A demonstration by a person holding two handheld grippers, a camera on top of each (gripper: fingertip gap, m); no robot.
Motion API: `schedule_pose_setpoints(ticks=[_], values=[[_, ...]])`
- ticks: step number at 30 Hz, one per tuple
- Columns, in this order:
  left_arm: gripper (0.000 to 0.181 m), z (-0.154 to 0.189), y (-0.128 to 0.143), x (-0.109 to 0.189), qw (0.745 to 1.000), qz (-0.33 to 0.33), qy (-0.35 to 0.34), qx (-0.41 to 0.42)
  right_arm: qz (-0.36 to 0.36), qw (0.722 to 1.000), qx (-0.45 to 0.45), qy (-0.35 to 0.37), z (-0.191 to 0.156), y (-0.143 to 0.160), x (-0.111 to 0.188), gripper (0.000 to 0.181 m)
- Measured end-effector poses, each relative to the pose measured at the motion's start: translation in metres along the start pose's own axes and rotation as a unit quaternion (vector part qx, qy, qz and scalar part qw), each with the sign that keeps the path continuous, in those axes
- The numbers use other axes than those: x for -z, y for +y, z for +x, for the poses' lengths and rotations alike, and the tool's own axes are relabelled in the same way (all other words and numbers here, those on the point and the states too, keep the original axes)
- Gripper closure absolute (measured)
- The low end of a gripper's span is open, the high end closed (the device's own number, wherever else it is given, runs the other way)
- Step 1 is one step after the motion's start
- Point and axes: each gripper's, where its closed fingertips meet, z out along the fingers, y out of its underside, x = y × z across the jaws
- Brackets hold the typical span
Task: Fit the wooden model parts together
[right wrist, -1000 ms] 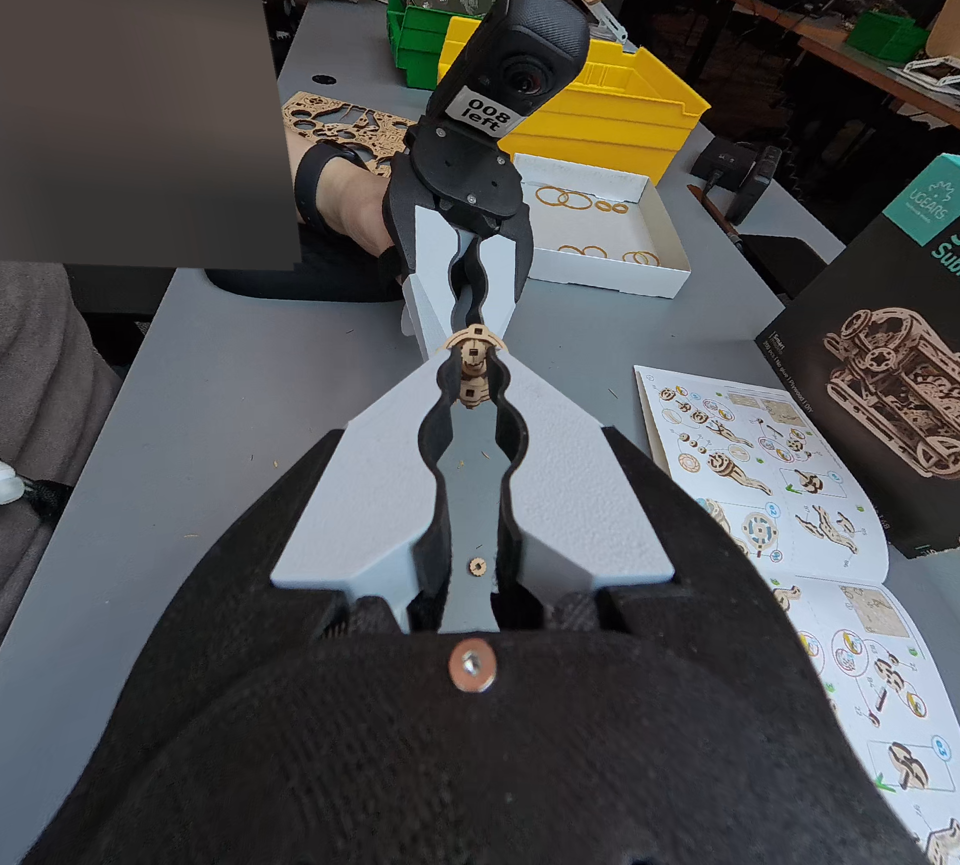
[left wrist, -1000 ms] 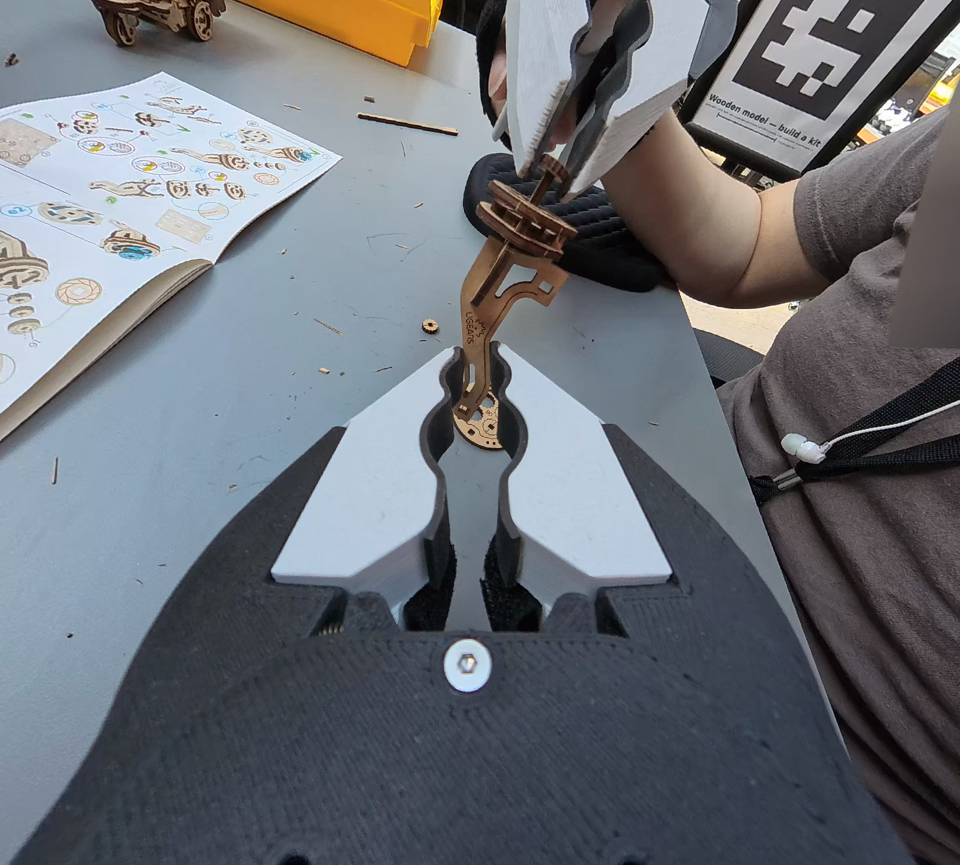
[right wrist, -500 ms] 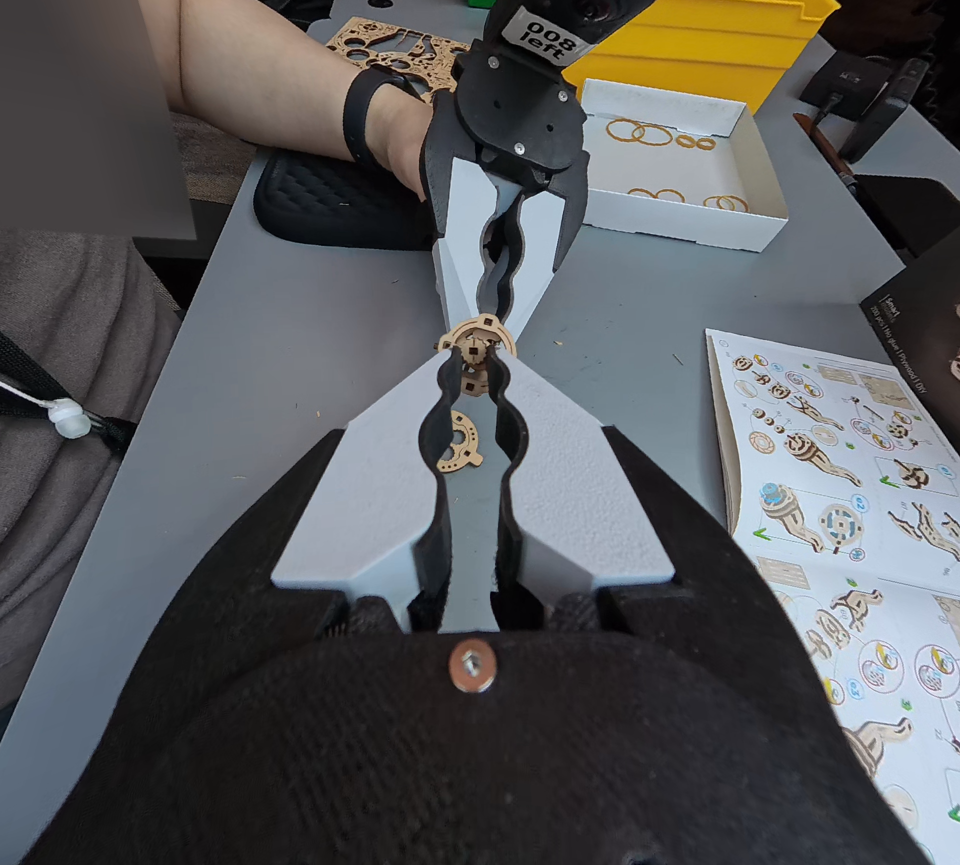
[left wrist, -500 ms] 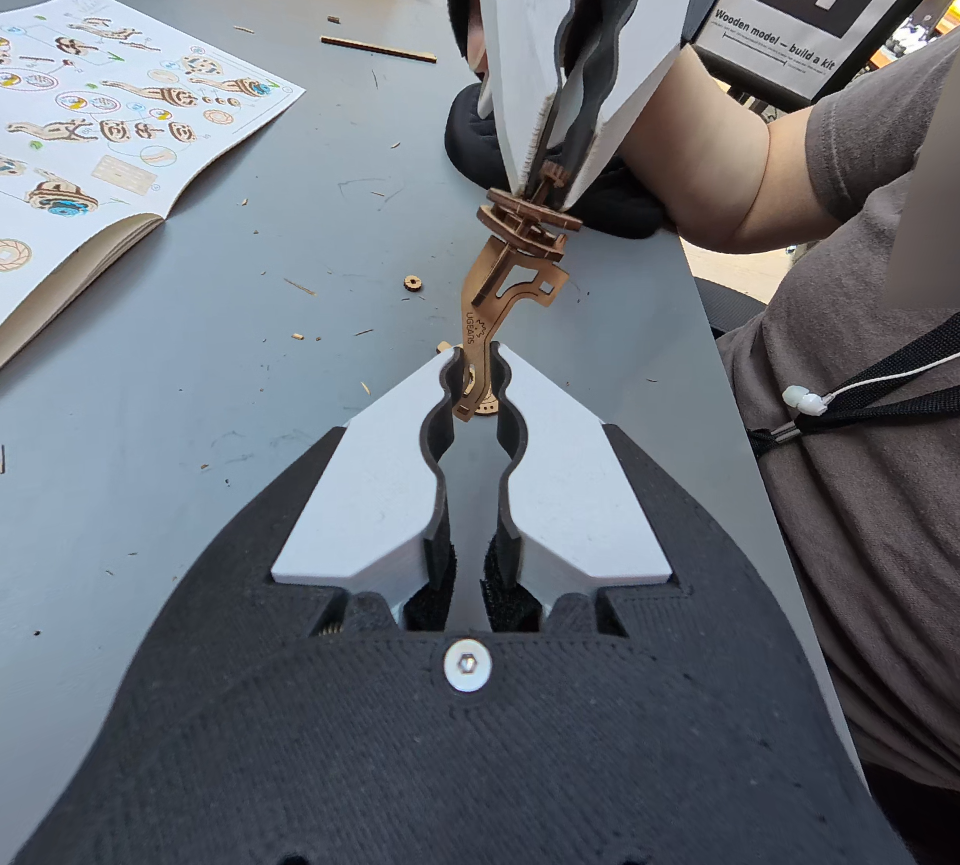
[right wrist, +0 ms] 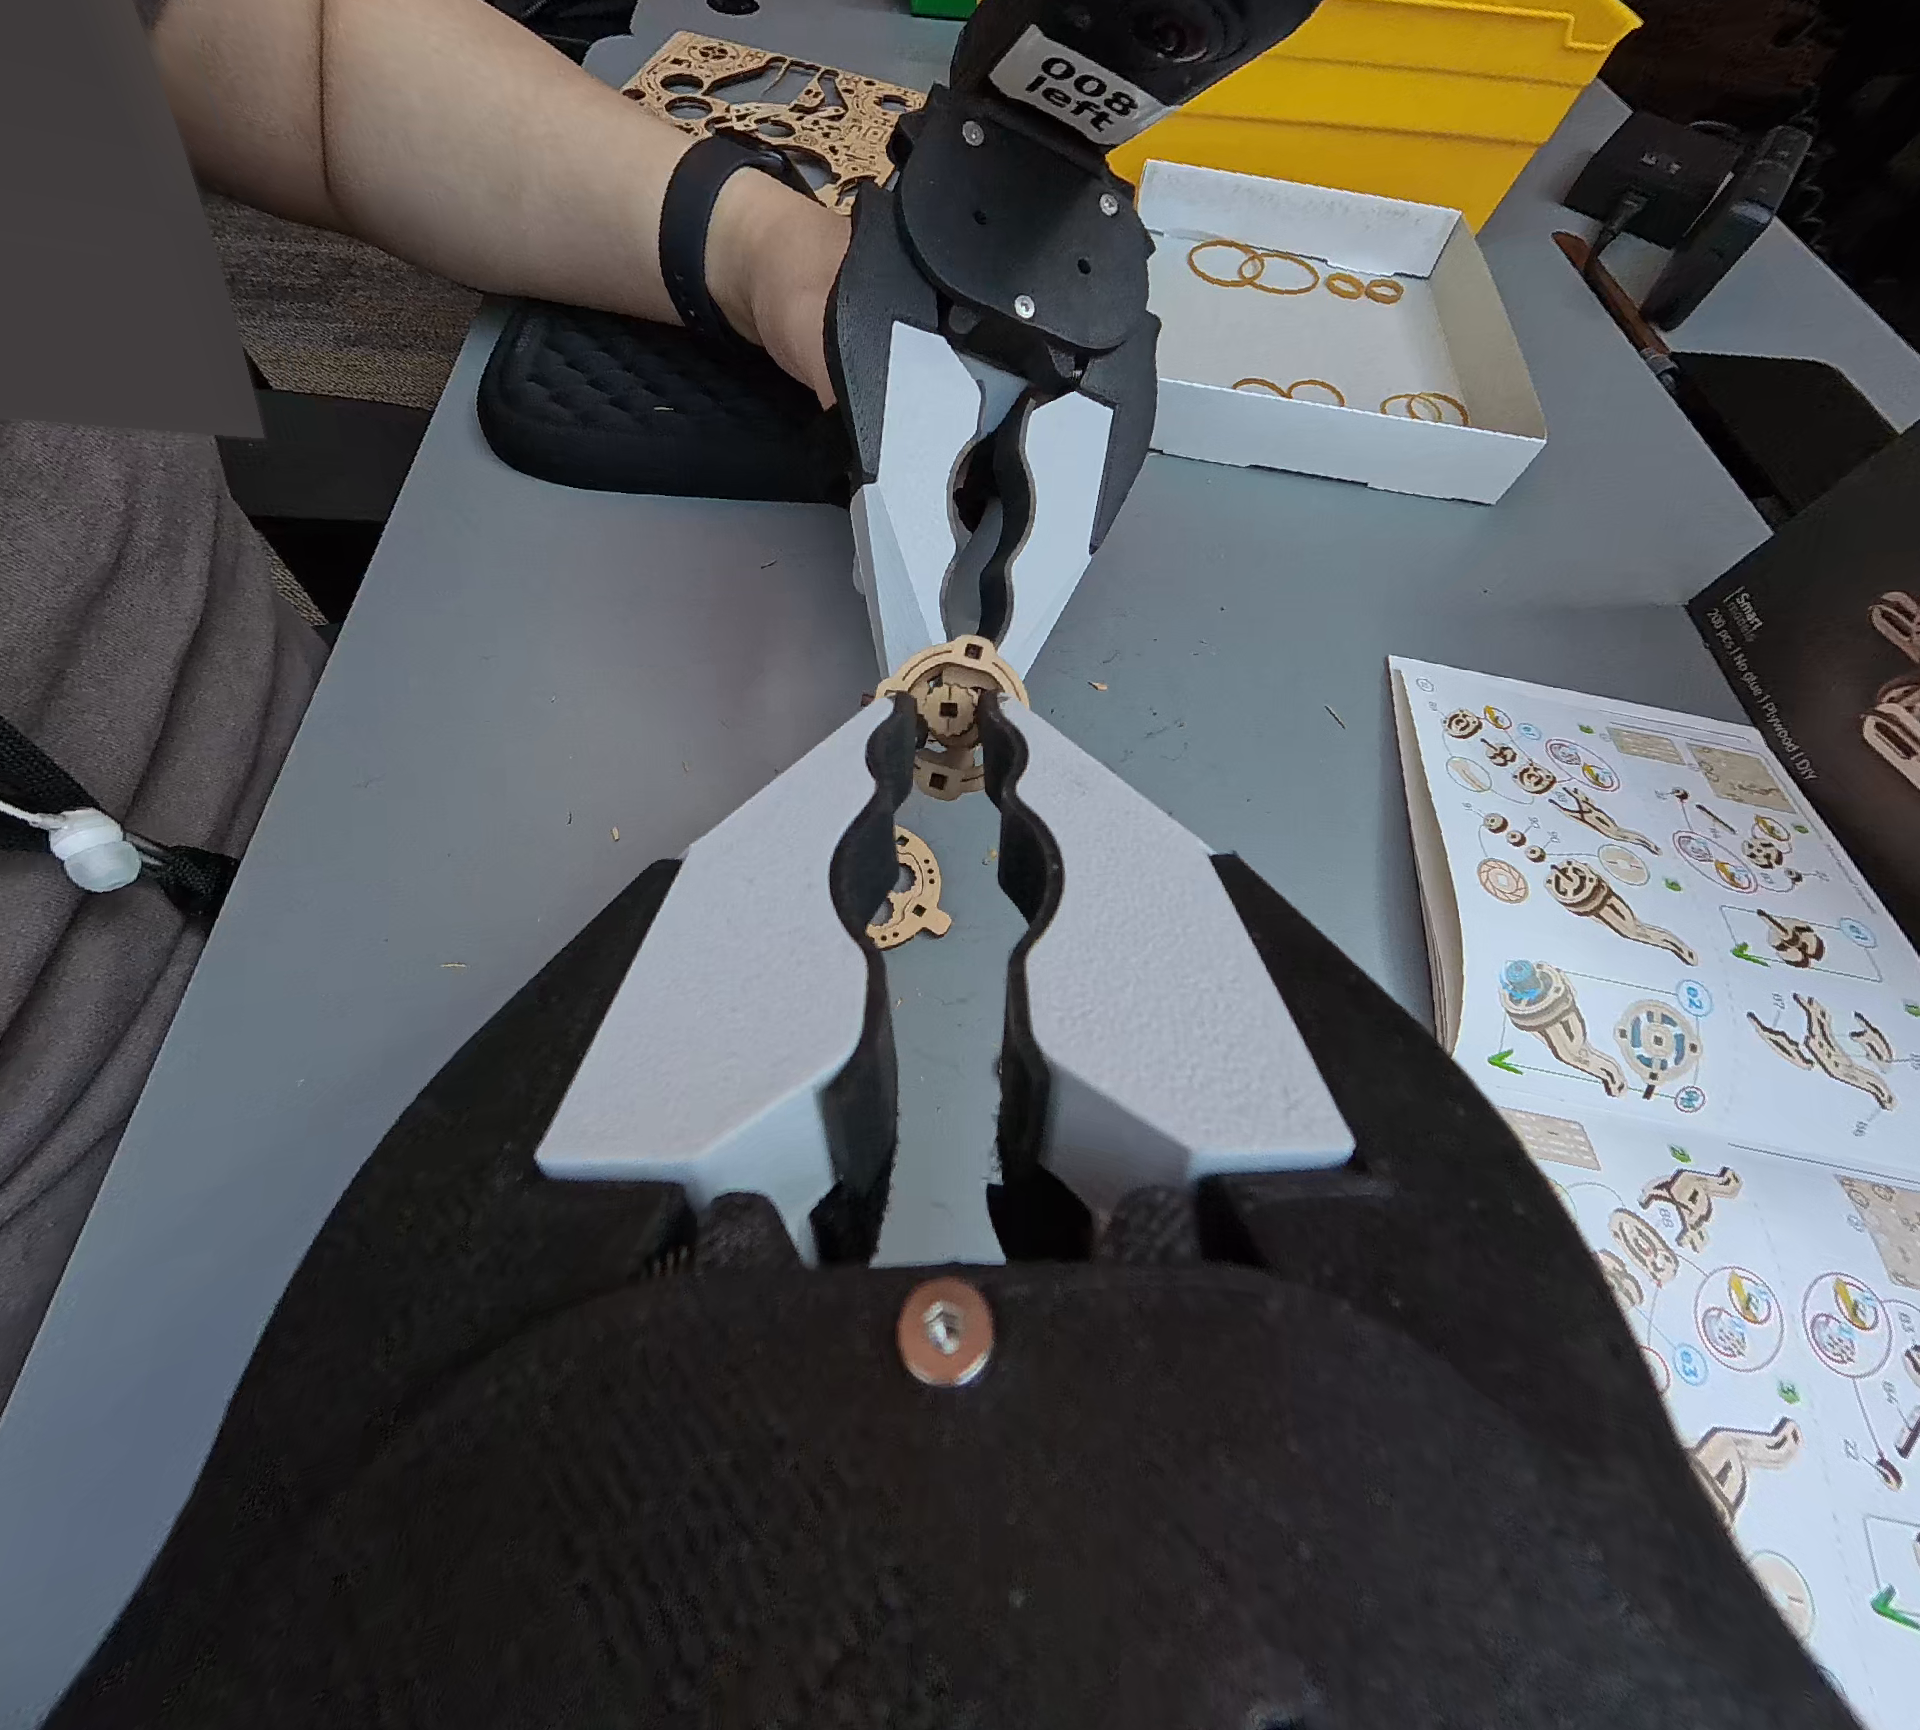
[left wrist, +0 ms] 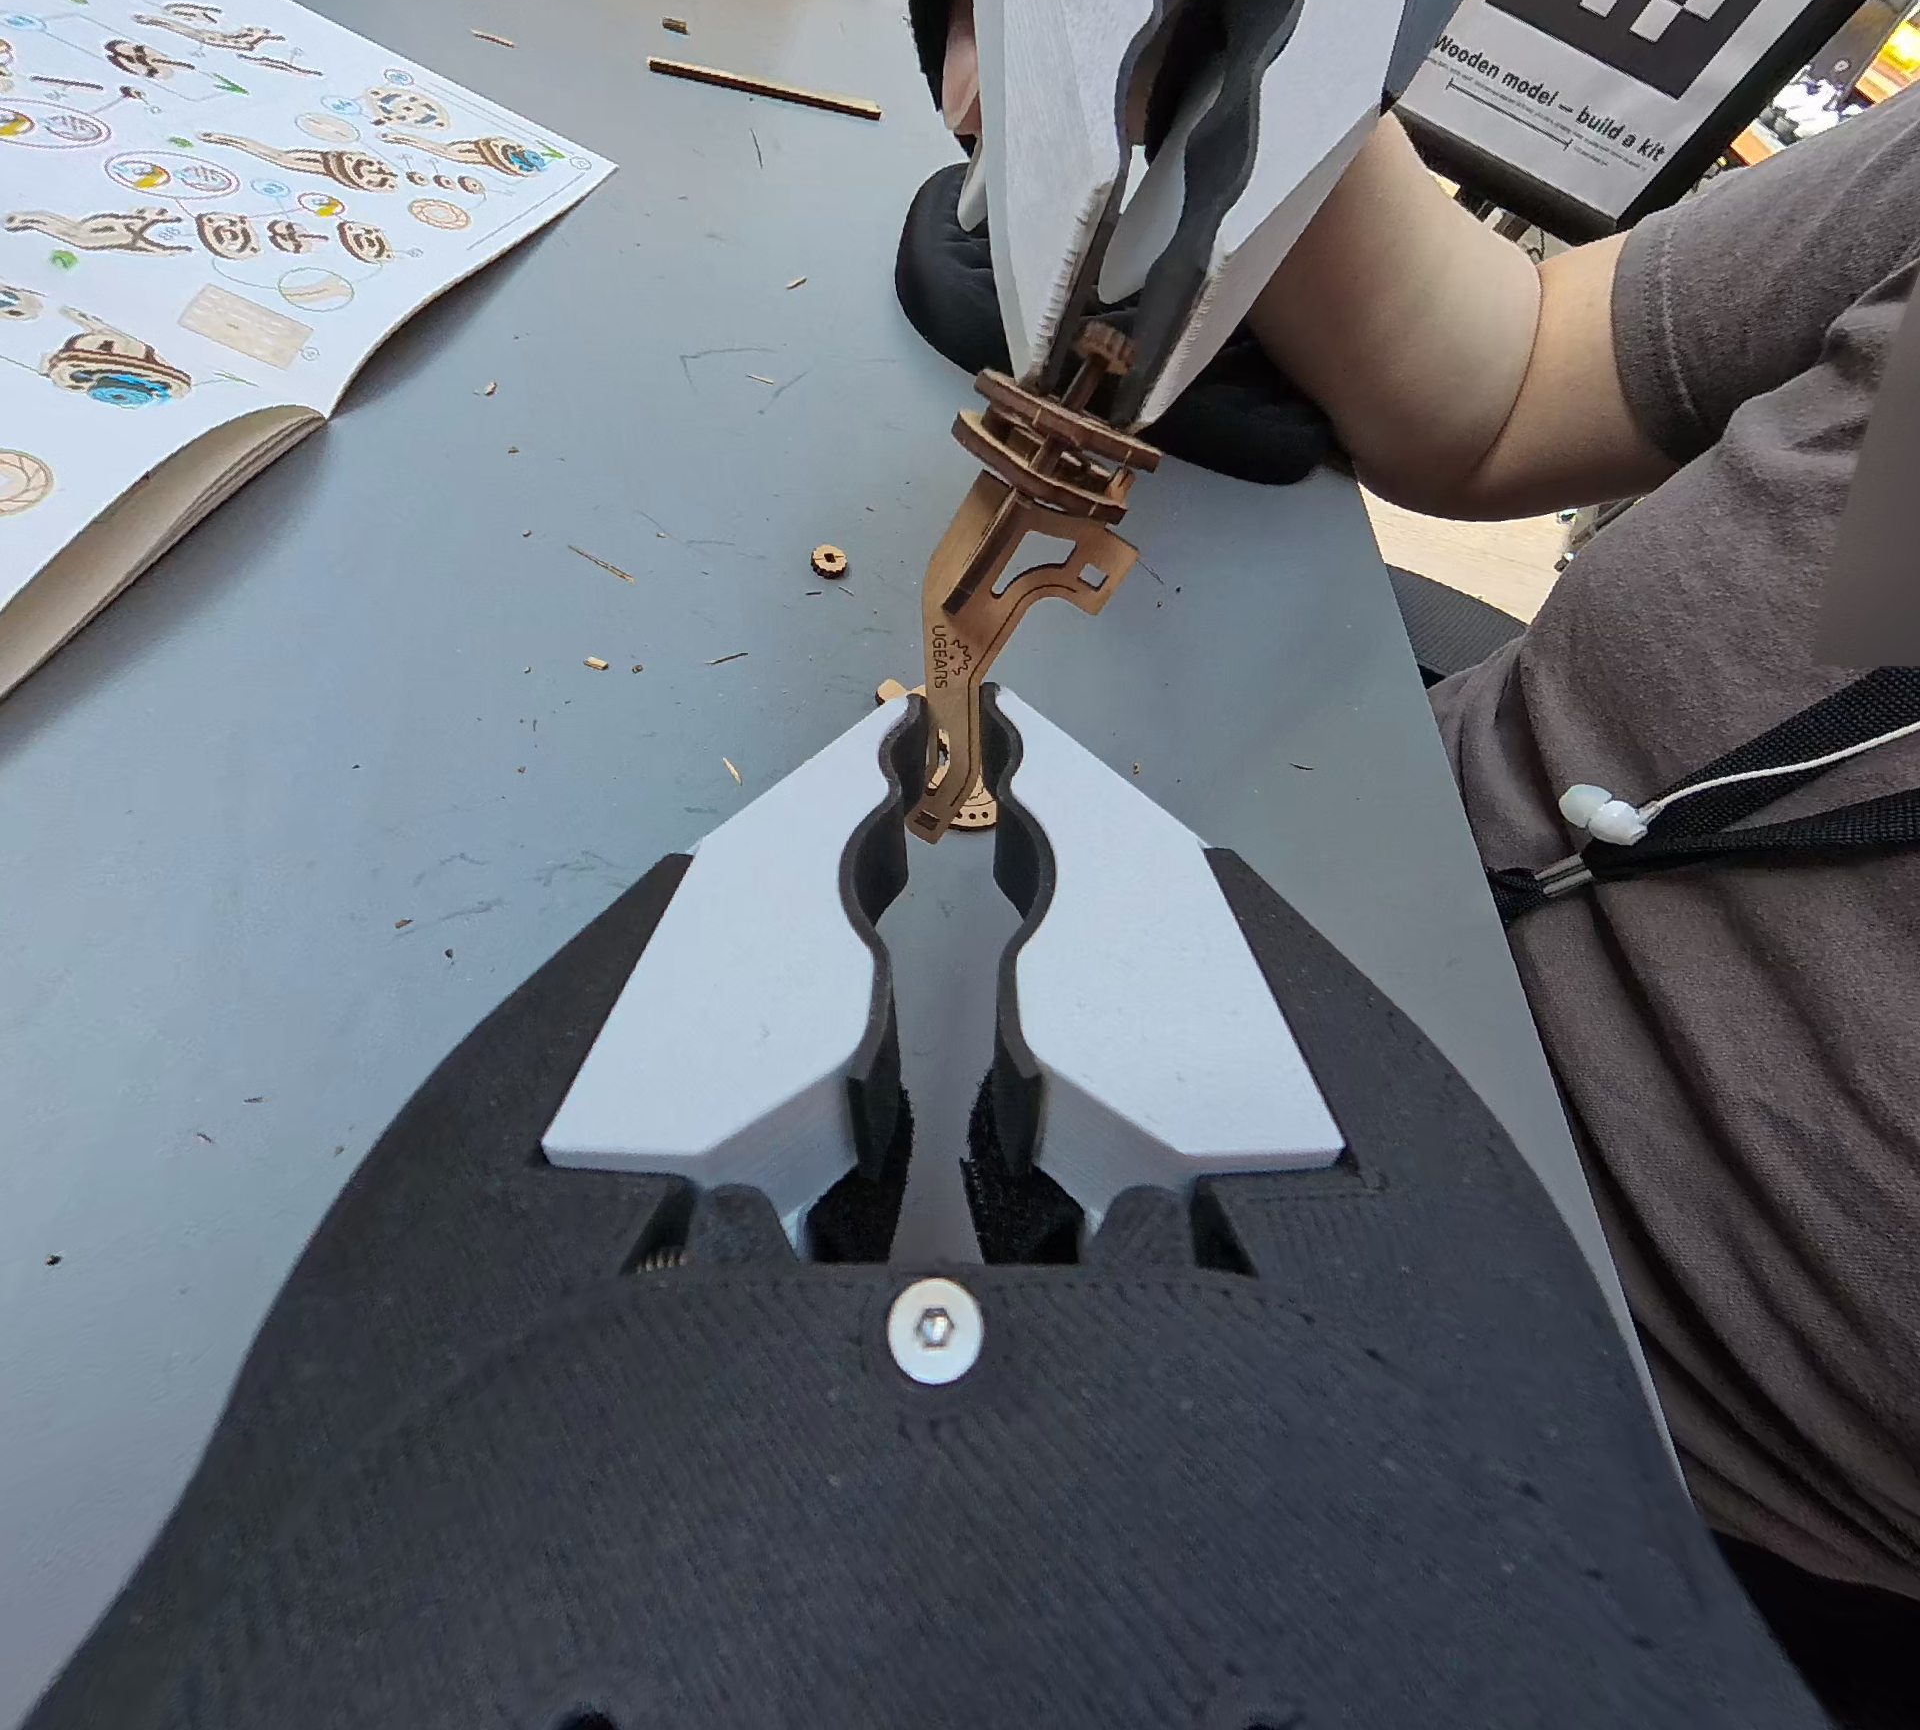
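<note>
Midair, above the near edge of the grey table (left wrist: 312,745), both grippers share one small assembly: a flat curved wooden arm (left wrist: 961,641) with a stack of wooden discs (left wrist: 1049,439) on its upper end. The left gripper (left wrist: 951,724) is pressed together at its tips on the arm's lower stem, pinching the thin plywood edgewise. The right gripper (right wrist: 948,724) is closed on a small toothed hub (left wrist: 1101,350) on the axle that pokes up out of the discs; from the left wrist view its white fingers (left wrist: 1049,122) come down steeply onto that hub. A loose curved toothed piece (right wrist: 909,896) lies on the table under the held parts, and a tiny gear (left wrist: 827,560) lies farther in, among wood splinters. The open instruction booklet (left wrist: 260,174) lies toward the far left from the left wrist view; a white tray (right wrist: 1455,433) of rubber bands sits beyond the left gripper in the right wrist view, before a yellow bin (right wrist: 1455,49). Judgement: the hub or discs are being seated on the axle. Risks: the arm is thin and held only at its lower stem, so a push off the axle's line could twist it in the pads or snap it at the cut-outs. The hub is small and could slip from the right tips and drop. Whether the discs are fully seated cannot be told.
</note>
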Motion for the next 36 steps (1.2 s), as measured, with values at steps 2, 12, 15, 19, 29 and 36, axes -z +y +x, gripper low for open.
schedule_pose_setpoints(ticks=[2,12,15,19,29,36], values=[[0.173,0.000,-0.001,0.000,1.000,0.004,0.000,0.001,0.002,1.000,0.001,0.003,0.001,-0.001,0.000,0.170],[0.173,0.000,-0.005,0.003,1.000,0.020,0.003,0.009,0.049,0.999,-0.003,0.015,0.006,-0.015,0.013,0.169],[0.173,0.000,-0.005,0.003,1.000,0.020,0.003,0.009,0.044,0.999,-0.006,0.012,0.005,-0.012,0.011,0.169],[0.173,0.001,-0.005,0.002,1.000,0.019,0.004,0.009,0.039,0.999,0.004,0.015,0.004,-0.011,0.009,0.171],[0.173,0.001,-0.003,0.000,1.000,0.013,0.004,0.008,0.033,0.999,0.005,0.011,0.003,-0.009,0.008,0.173],[0.173,0.001,-0.002,0.000,1.000,0.010,0.002,0.007,0.029,1.000,0.001,0.006,0.002,-0.008,0.008,0.173]])
